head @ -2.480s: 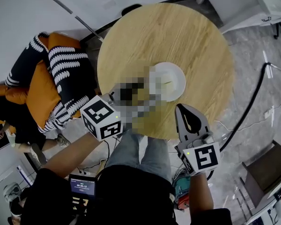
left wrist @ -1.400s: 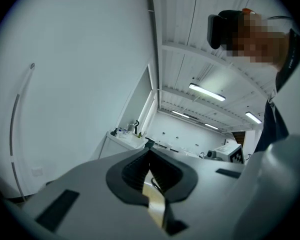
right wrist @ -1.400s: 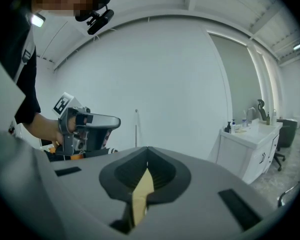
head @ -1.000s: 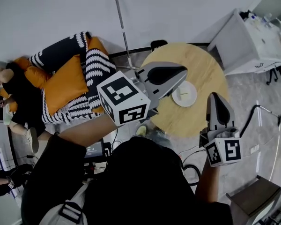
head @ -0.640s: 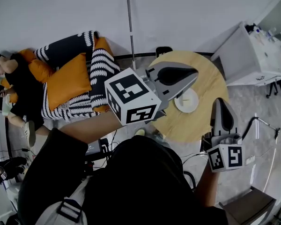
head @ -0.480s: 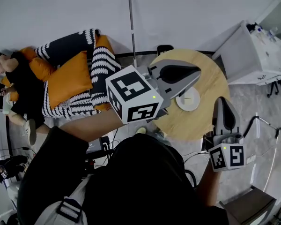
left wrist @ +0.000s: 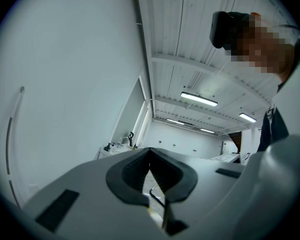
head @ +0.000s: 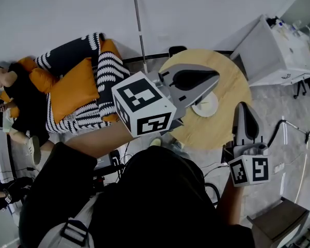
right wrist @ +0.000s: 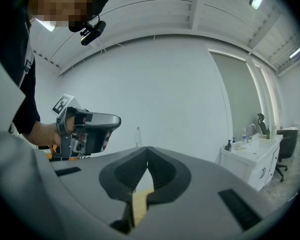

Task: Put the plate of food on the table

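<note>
The left fingers are closed, tip against tip, with nothing held. The left gripper view shows the two dark pads meeting at a point, with only a narrow slit behind them. The right fingers are likewise pressed together and empty. In the right gripper view their tips touch, and a sliver of pale wood shows through the gap behind them.

The round white plate lies on the round light wooden desk, well below both pairs of fingers. From the head view it sits just under the tip of the left fingers, which cover its near edge, and to the left of the right fingers' tip, between the two pairs. A small bit of food on it is too small to tell apart. Neither pair of fingers touches the plate.

The left fingers point across the desk, their marker cube nearest the camera, while the right fingers point away from the person along the desk's right edge. Behind the left fingers, orange and black-and-white striped cushions are piled by the wall. Beyond the right fingers' tip stands a white counter. The right gripper view shows the left fingers' grey body held in a hand off to its left.
</note>
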The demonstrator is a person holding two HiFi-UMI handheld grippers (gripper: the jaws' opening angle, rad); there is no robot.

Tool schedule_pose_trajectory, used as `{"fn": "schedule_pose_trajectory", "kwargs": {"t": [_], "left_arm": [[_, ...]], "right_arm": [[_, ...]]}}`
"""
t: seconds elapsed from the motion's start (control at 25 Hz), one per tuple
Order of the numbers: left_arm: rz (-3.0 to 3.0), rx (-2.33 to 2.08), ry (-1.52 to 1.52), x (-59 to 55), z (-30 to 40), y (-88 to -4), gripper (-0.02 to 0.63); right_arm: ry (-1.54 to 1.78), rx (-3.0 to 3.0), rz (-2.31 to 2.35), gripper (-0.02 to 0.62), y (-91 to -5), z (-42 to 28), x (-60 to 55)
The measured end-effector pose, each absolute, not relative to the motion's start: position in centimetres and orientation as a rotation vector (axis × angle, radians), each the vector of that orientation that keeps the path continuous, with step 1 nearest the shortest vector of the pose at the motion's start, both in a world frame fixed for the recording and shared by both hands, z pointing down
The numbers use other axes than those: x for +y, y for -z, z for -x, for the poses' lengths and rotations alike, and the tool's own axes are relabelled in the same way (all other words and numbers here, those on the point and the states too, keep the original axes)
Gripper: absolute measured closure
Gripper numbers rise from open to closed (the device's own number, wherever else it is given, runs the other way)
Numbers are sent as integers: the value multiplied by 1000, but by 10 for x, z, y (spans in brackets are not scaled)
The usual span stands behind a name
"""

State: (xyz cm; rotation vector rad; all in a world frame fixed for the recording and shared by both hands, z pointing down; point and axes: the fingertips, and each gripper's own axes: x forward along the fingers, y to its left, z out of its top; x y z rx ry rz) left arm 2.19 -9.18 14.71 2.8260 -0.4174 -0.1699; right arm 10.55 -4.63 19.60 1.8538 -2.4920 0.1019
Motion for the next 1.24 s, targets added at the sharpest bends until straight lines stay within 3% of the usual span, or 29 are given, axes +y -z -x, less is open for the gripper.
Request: {"fn": "schedule_pose_trajectory", "kwargs": {"t": [1.24], "left_arm": [[-2812,-397,165,-74,-36,-144,601]], "right_arm": [[-102,-2485,-1875,586,-192,-115,-32]]}}
